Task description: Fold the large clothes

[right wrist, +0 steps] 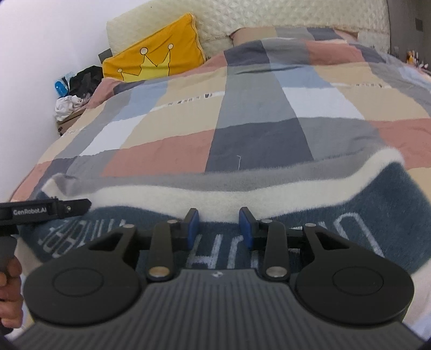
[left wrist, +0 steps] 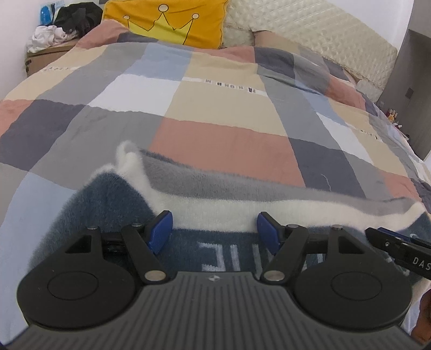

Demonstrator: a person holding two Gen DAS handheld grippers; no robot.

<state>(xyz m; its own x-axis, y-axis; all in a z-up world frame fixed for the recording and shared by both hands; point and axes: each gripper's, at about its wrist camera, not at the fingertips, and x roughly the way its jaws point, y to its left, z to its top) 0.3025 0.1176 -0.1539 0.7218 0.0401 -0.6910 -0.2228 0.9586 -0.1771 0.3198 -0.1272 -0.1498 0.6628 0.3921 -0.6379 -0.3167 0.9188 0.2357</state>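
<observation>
Both claws tilt down over the fuzzy sweater (left wrist: 113, 199) at the bed's (left wrist: 215, 134) near edge: left claw (left wrist: 214, 232) wide apart, right claw (right wrist: 219, 225) narrower, neither gripping anything.

"GenRobot.AI" is printed on the left gripper (right wrist: 85, 203).

You have two grippers (left wrist: 215, 231) (right wrist: 219, 227), one fuzzy garment (left wrist: 215, 210), one checked quilt (left wrist: 215, 107) and, upper left, one yellow pillow (left wrist: 167, 21).
</observation>
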